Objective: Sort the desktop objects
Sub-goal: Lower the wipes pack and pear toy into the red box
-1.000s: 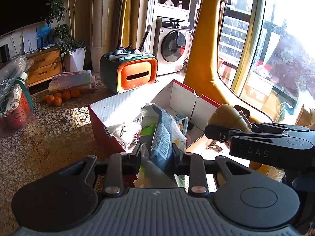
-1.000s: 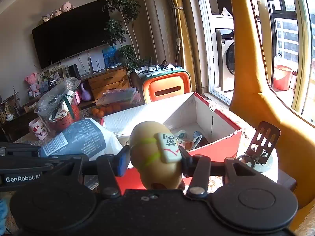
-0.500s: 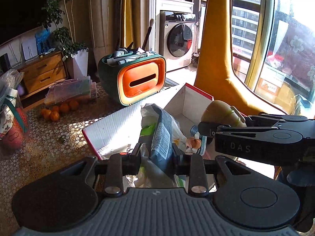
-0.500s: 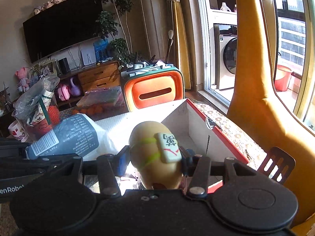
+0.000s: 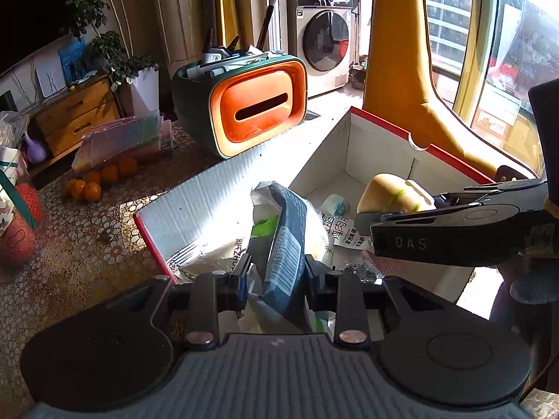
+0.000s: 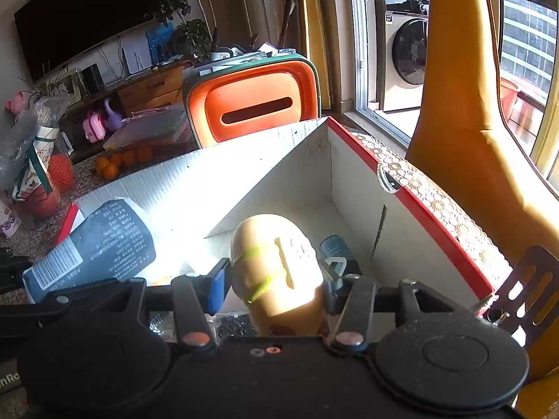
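While both grippers' fingers pinch loads, only the right wrist view shows the spatula (image 6: pixel 527 289).

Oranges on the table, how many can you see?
5 oranges, I think, bunched on the table in front of the clear plastic box, left of the cardboard box. More may be hidden behind them.

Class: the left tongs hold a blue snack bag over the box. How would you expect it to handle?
The bag looks soft: it creases where the left tongs pinch it, so it probably flops. It seems puffy, likely light for its size. The glossy film may slip.
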Demonstrator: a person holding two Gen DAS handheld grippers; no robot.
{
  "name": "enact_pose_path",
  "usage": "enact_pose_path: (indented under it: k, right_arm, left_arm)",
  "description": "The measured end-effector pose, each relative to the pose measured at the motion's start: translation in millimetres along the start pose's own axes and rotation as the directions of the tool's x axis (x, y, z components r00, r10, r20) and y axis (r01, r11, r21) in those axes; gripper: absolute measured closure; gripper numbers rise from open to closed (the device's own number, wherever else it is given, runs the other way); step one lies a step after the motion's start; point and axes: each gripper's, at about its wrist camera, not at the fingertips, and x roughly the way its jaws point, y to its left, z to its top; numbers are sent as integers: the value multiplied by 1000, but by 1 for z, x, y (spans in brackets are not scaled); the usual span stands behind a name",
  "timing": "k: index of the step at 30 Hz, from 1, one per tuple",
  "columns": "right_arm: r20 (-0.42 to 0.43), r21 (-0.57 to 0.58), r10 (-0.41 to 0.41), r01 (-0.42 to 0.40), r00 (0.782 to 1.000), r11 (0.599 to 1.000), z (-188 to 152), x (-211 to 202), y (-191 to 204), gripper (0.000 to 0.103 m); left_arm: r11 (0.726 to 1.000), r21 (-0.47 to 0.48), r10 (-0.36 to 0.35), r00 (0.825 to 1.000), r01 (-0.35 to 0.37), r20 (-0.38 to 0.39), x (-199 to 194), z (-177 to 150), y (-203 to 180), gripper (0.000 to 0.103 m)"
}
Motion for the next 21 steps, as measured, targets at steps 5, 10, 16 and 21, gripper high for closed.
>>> enact_pose_path:
  k: [5, 10, 16, 21]
  right_arm:
    - [-31, -15, -4, 4, 1000, 1000, -2, 6, 2, 52]
    - [-55, -32, -16, 15, 998, 999, -6, 8, 3, 51]
    - [-75, -50, -26, 22, 997, 998, -7, 10, 3, 49]
    - [-64, -45, -24, 21, 998, 999, -3, 6, 4, 41]
  left_arm:
    - [1000, -1, -16, 1000, 16, -26, 7, -3, 1, 74]
    - [999, 7, -32, 999, 32, -40, 11, -4, -1, 74]
    - [998, 23, -50, 997, 52, -51, 11, -3, -3, 74]
    - [997, 25, -76, 996, 77, -45, 7, -5, -4, 54]
